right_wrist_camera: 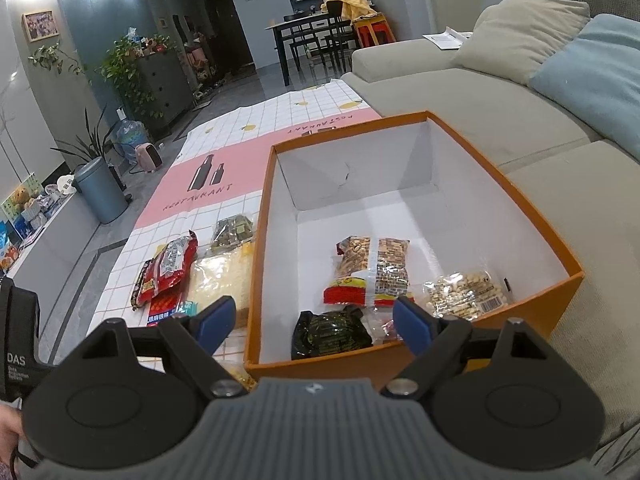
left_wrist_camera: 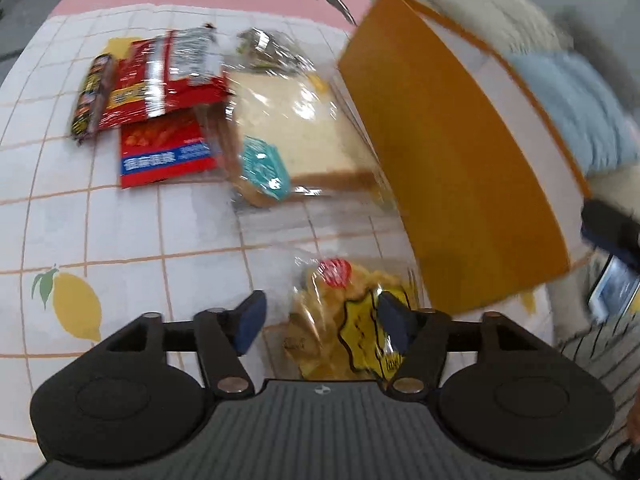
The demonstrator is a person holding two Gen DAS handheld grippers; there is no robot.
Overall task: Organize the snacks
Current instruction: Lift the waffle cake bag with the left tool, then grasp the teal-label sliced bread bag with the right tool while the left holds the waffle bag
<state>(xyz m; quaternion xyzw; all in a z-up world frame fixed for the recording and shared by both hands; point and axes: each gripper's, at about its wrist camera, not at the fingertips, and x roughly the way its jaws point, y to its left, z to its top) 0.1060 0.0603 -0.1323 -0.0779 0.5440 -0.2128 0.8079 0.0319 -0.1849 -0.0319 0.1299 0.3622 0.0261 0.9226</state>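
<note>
Beside the orange box, on the worktop, the left claw gapes wide and empty over a yellow snack bag. Light, crinkly and slippery, it is probably best pinched at a sealed edge. The right claw is open too, holding nothing.

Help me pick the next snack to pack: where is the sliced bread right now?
The sliced bread lies in its clear wrapper on the tablecloth outside the orange box, against the box's left wall, with red snack packets on its other side.
</note>
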